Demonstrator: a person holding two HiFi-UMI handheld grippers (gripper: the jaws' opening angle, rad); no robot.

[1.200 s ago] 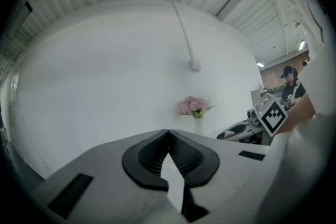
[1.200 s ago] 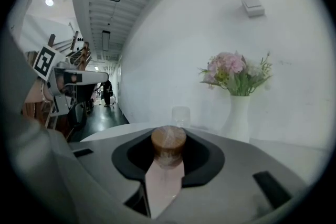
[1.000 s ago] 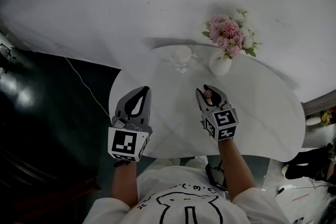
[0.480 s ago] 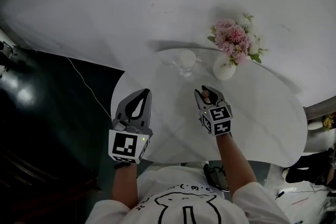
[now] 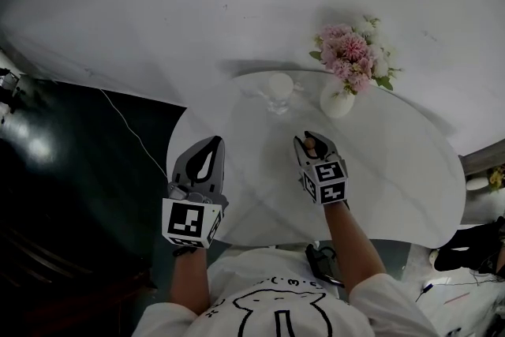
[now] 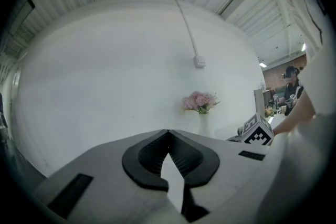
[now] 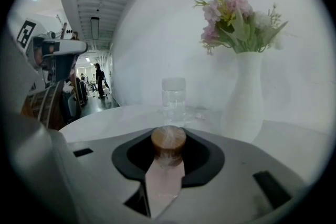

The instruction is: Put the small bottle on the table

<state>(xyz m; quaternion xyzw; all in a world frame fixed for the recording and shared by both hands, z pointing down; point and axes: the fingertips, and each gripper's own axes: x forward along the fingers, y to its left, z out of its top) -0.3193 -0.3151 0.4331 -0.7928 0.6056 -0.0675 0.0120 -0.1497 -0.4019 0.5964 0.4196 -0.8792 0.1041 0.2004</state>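
Off the table's (image 5: 394, 170) left edge there's just dark floor (image 5: 71, 170) with a thin white cable (image 5: 126, 122) running across it toward the table's rim.

The left gripper (image 5: 213, 144) sits right at the table's near-left edge, half over the rim. Its jaws are closed tip to tip with nothing in them, only the little oval gap behind the tips.

A clear glass jar (image 5: 278, 91) stands near the table's far edge, close to the wall (image 5: 158, 4).

The right gripper (image 5: 314, 142) is over the table's near-middle part, well inside the rim. Its jaws are narrowed onto the small bottle (image 5: 311, 143), the pads pressing it from both sides with its brown cork cap showing between them. So the bottle is over the tabletop, in the tongs. I can't tell whether its base touches the surface.

There's a bare strip of tabletop between that gripper and the jar. Right of the jar, also along the table's far edge, is a white vase (image 5: 335, 100) of pink flowers (image 5: 351, 55), just beside the wall.

The whole right side of the table out to its curved right edge is bare white top.
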